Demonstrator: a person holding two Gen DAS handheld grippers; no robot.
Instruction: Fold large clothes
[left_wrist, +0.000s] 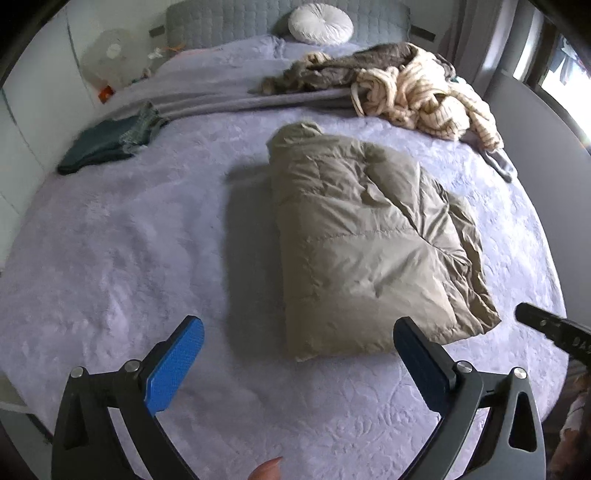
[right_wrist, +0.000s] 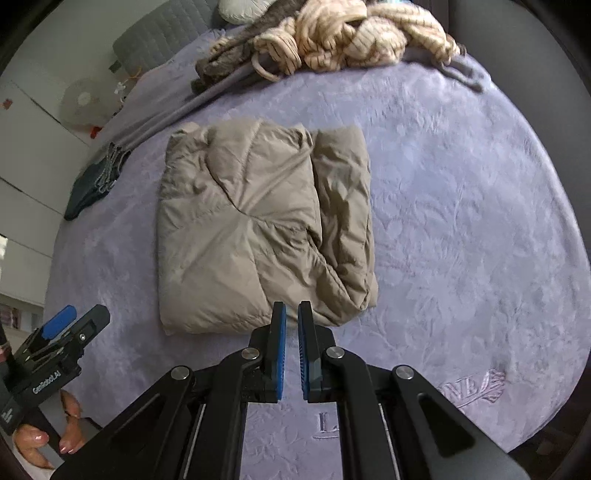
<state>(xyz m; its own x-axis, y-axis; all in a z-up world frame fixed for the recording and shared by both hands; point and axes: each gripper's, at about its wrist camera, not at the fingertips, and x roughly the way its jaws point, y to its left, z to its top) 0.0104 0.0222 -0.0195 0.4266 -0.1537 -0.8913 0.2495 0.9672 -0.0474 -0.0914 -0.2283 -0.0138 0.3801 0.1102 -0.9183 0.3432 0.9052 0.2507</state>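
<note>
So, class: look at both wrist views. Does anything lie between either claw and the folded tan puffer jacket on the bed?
Nothing visible does. Only bare lavender bedspread lies between the open left claw and the puffer jacket. The right claw, nearly closed and holding nothing, sits at the jacket's near edge.

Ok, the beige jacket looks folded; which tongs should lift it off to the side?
Probably the left tongs: wide open and empty, already straddling the beige jacket's near edge. The right tongs sit at that edge too, but nearly closed on nothing, and would need reopening.
</note>
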